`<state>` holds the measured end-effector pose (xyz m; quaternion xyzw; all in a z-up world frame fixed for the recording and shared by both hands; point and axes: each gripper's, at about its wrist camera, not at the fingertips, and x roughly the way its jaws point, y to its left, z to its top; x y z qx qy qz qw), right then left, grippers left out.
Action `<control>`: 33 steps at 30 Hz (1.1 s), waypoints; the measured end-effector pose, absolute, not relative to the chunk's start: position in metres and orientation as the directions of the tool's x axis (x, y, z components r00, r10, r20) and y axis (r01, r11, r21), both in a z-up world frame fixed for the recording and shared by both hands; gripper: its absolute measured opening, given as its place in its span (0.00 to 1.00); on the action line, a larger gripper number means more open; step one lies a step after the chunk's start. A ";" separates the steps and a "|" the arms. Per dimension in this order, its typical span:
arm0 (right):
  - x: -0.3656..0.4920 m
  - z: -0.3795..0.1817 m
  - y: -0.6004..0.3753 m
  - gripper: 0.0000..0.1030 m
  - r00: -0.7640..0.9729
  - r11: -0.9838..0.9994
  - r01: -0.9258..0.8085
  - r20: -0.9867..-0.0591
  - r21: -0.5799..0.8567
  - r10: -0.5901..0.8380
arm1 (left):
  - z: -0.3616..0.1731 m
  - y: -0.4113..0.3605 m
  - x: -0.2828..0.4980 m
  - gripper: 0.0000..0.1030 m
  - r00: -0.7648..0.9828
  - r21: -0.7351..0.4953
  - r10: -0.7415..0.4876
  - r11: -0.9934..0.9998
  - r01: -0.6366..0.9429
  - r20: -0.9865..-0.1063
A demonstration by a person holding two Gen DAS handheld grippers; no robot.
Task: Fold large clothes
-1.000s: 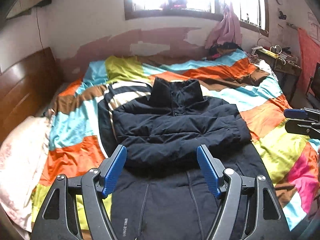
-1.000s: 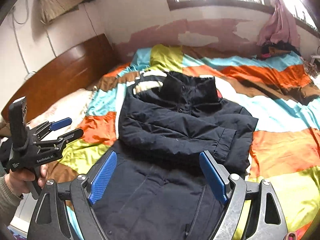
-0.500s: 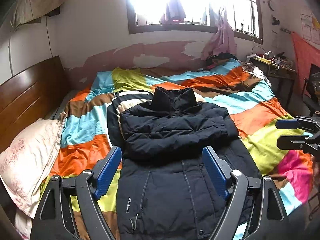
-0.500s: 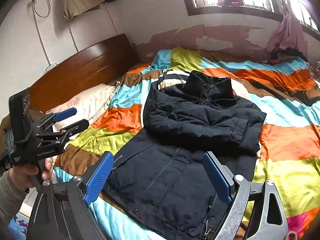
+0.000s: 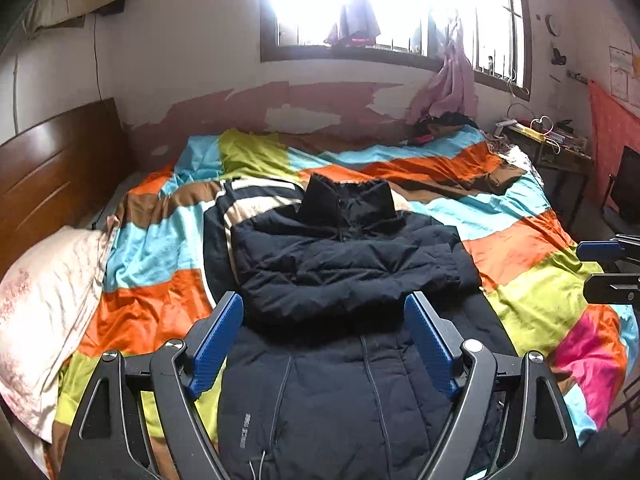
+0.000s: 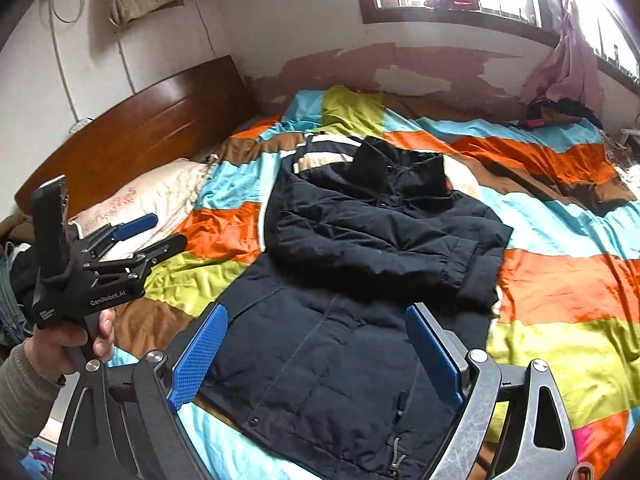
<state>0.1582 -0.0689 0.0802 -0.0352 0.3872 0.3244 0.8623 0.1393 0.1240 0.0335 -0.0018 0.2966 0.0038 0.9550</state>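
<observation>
Blue pads line the jaws of the left gripper point(image 5: 323, 344), and they stand wide apart with nothing held between them. The right gripper point(image 6: 316, 352) is the same: jaws wide, nothing in them, no cloth touched. Both hang above the near end of the jacket point(image 5: 340, 280), pointing down at it.

The jacket is dark and puffy. It lies face up in the middle of the bed point(image 5: 520, 248), on a bright patchwork blanket point(image 6: 560, 280). Its collar points to the far wall and its hem hangs near the bed's front edge, close under both grippers. The two sleeves point(image 6: 380, 240) are already laid across the chest, one over the other. That makes the jacket a long narrow shape, which looks ready to be folded in half from the hem up. The wide jaws fit that, because the puffy cloth is thick and needs a big bite.

The person's hand point(image 6: 72, 340) holds the left gripper off to the left of the jacket, so each gripper has its own side.

There is lots of bare blanket on both sides of the jacket and past the collar. A pillow point(image 5: 44, 312) sits well to the left of the jacket, by the wooden headboard point(image 6: 140, 136). A heap of clothes point(image 6: 556, 114) lies far past the collar, by the wall. Nothing crowds the jacket.
</observation>
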 end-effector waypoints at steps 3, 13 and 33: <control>0.156 0.088 -0.068 0.88 0.503 0.792 -0.582 -0.683 0.184 0.529 | 0.031 0.130 0.138 0.76 0.820 -0.053 -0.029 0.999 -0.001 -0.572; 0.168 0.083 -0.044 0.88 0.495 0.798 -0.553 -0.676 0.239 0.546 | 0.029 0.150 0.132 0.76 0.808 -0.033 -0.039 0.999 0.024 -0.588; 0.356 0.052 -0.040 0.88 0.446 0.846 -0.467 -0.757 0.259 0.478 | 0.006 0.188 0.317 0.76 0.723 -0.075 -0.028 0.997 -0.033 -0.690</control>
